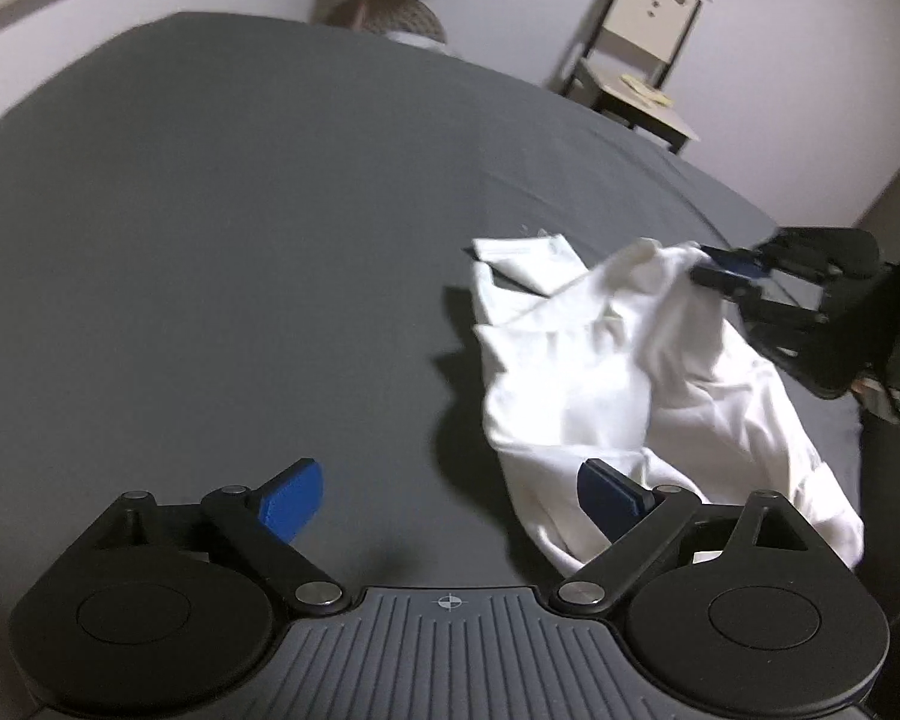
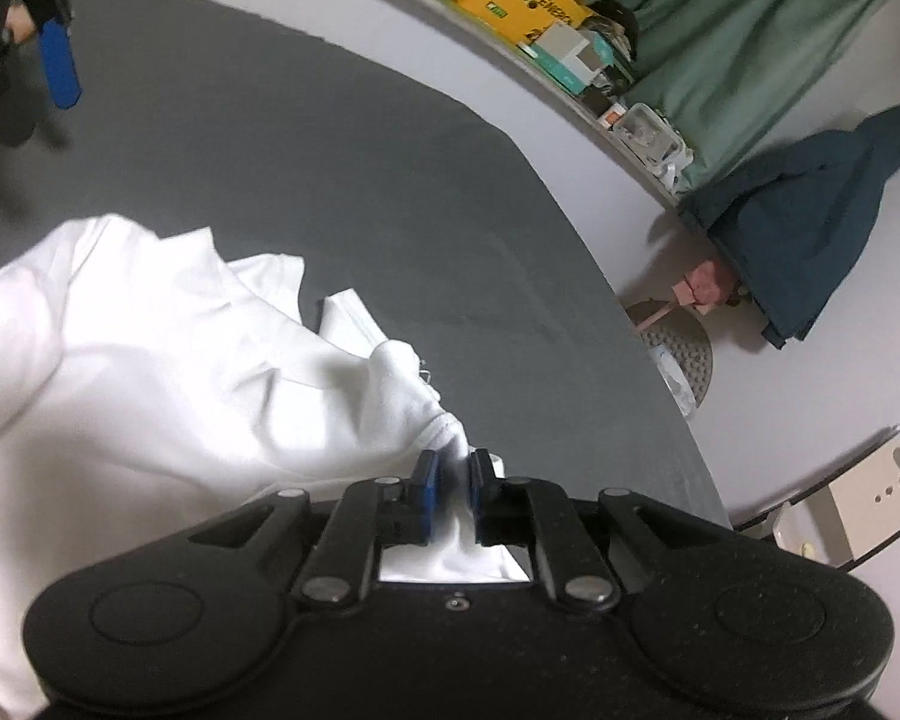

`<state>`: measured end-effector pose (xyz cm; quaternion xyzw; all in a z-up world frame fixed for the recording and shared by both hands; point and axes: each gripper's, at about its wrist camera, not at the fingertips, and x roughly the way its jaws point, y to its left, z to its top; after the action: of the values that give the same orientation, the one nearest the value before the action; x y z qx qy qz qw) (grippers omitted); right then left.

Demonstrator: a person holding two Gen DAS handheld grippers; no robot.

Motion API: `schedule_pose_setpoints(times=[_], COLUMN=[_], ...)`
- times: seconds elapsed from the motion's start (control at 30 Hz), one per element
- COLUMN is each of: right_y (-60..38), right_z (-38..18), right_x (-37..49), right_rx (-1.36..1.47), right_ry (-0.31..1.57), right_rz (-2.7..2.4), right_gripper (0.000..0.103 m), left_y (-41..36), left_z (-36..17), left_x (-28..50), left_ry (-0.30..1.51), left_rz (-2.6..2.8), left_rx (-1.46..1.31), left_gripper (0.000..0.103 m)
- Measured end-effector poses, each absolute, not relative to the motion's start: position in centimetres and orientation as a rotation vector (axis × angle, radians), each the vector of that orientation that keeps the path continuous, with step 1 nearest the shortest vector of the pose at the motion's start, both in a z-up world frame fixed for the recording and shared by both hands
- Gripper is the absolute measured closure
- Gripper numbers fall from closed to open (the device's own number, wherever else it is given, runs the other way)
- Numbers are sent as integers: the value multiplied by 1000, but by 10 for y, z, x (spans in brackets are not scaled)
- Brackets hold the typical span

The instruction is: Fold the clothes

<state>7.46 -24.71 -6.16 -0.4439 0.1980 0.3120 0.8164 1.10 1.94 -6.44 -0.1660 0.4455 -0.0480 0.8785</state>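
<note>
A dark grey bed sheet [image 1: 240, 228] carries everything, and toward its right-hand edge, as seen from the left wrist, a single white garment [image 1: 600, 384] is heaped in loose, uneven folds, neither spread flat nor squared into a packet. It can be judged light and very soft: it sags and creases wherever it is not held, so it is unlikely to keep a shape of its own and would be best taken at a hem, a seam or a corner rather than in the slack middle (the thin weave also looks apt to slip from a shallow pinch). One band-like strip, possibly a sleeve or a hem, is seen lying flat at the far end of the heap, toward the far edge of the sheet. One edge of the cloth is pinched between the closed blue pads of the right gripper [image 2: 453, 474] and is raised off the sheet there. The left gripper [image 1: 450, 498] is held with its jaws spread wide and nothing between them, just beside the near end of the heap. By count: one sheet, one garment, two grippers; no second piece of clothing can be made out on the bed.
</note>
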Motion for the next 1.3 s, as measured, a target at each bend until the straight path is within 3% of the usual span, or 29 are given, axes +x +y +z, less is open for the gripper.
schedule_pose_setpoints(times=[0.37, 0.73, 0.87, 1.0, 1.07, 1.1, 1.17, 1.3], right_y=[-252, -265, -271, -274, -269, -265, -259, -256], right_z=[-60, -50, -45, -34, -34, -34, -38, -36], right_x=[56, 82, 100, 114, 118, 119, 117, 109], right_rx=[-995, -995, -975, -926, -942, -954, -991, -1033], right_ry=[364, 421, 474, 493, 503, 508, 514, 479], right_rz=[717, 755, 837, 959, 992, 1006, 1024, 1079], right_gripper=[69, 65, 65, 65, 65, 67, 81, 85], left_y=[70, 35, 17, 8, 4, 2, -3, -6], left_z=[-85, -100, -107, -111, -113, -114, -115, -110], left_x=[10, 39, 52, 59, 62, 64, 67, 66], left_ry=[950, 1003, 1049, 1054, 1056, 1057, 1059, 1044], left_rz=[-58, -91, -113, -123, -128, -131, -136, -140], left_rx=[-764, -704, -647, -614, -597, -589, -572, -527], left_gripper=[10, 11, 40, 60, 78, 81, 92, 96])
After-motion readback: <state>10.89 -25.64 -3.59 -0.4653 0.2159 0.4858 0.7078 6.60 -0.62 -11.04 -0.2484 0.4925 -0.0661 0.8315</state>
